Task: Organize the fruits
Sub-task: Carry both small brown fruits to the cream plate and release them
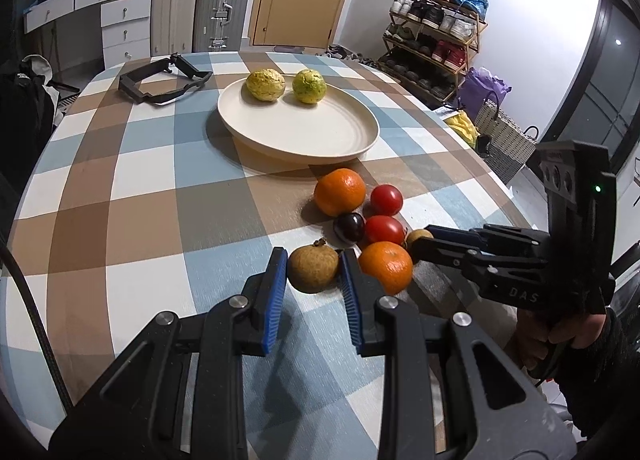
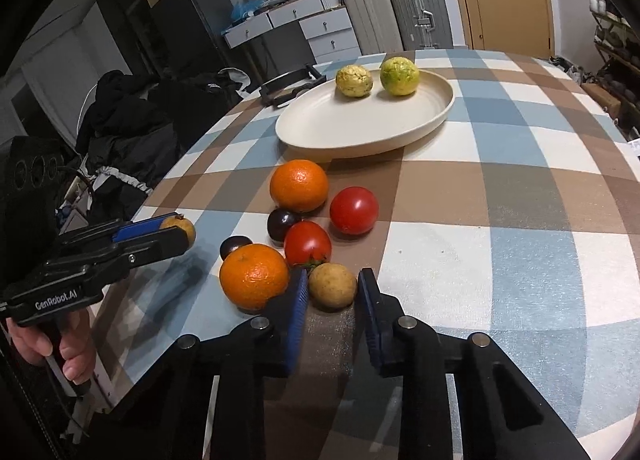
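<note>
A cream plate (image 1: 304, 132) (image 2: 340, 128) holds two yellow-green fruits (image 1: 266, 85) (image 1: 309, 86). In front of it lie two oranges (image 1: 340, 192) (image 1: 386, 266), two tomatoes (image 1: 386, 199) (image 1: 384, 229) and dark plums (image 1: 349, 227). My left gripper (image 1: 314, 270) stands with its blue pads around a brown longan (image 1: 313, 268), pads touching its sides. It also shows in the right wrist view (image 2: 176, 230). My right gripper (image 2: 333, 286) brackets a second brown longan (image 2: 332, 285), with a small gap on the right side. It also shows in the left wrist view (image 1: 420, 240).
A black frame-like object (image 1: 164, 80) lies on the checked tablecloth behind the plate on the left. The table edge curves away on the right, with a shoe rack (image 1: 436, 36) and baskets beyond. Suitcases (image 1: 222, 8) and drawers stand at the back.
</note>
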Motion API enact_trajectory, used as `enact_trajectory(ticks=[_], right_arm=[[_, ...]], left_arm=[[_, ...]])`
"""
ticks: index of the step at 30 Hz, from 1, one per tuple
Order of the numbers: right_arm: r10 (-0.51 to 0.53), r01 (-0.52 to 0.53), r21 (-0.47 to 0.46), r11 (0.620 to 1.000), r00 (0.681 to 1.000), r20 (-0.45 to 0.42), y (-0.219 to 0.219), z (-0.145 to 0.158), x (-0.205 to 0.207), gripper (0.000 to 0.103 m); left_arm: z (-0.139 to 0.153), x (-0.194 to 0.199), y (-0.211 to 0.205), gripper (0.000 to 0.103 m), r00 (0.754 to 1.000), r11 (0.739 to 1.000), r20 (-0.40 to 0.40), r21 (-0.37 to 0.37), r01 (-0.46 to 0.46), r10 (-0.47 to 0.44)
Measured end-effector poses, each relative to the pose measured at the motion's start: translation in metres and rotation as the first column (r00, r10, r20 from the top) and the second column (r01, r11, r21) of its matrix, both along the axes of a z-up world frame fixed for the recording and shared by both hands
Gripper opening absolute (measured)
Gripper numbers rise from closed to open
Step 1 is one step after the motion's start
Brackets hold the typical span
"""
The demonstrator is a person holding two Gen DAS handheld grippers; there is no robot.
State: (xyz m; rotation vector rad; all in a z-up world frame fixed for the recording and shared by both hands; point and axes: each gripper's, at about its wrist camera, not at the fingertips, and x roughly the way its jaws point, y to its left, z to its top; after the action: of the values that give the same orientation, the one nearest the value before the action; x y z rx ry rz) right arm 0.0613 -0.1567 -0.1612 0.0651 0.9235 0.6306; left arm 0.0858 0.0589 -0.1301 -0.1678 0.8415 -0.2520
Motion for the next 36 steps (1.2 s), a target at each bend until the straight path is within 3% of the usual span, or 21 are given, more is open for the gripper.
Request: enact_trajectory(ticks=[10,18,29,36], right_arm=[[-0.009,0.007,0.033,0.999,0.999,0.038,-0.008,0.013,-0.001,0.026],[-0.011,0.005,0.057,0.998,0.994,0.111,-0.016,0.050,0.022,0.026],[0.059,-0.076,0.083,0.994,0.980,0.192,0.022,0.108,0.104,0.026],[0.126,-0.140,0.077,0.987,0.979,0.162,0.070,0.106,0.168,0.026]], left_arm=[[0.005,0.026,0.009,0.024,0.999,0.999,0.009,-0.001,-0.038,0.038],[0.025,0.070,0.015,0.024,0.996,0.998,0.059,-0.001,-0.062,0.062],[0.025,0.151,0.020,0.024,0.993,0.996,0.066,-0.013,-0.093,0.093],[0.010,0.192,0.036,0.024,0.993,0.994,0.046,-0.015,-0.109,0.110]])
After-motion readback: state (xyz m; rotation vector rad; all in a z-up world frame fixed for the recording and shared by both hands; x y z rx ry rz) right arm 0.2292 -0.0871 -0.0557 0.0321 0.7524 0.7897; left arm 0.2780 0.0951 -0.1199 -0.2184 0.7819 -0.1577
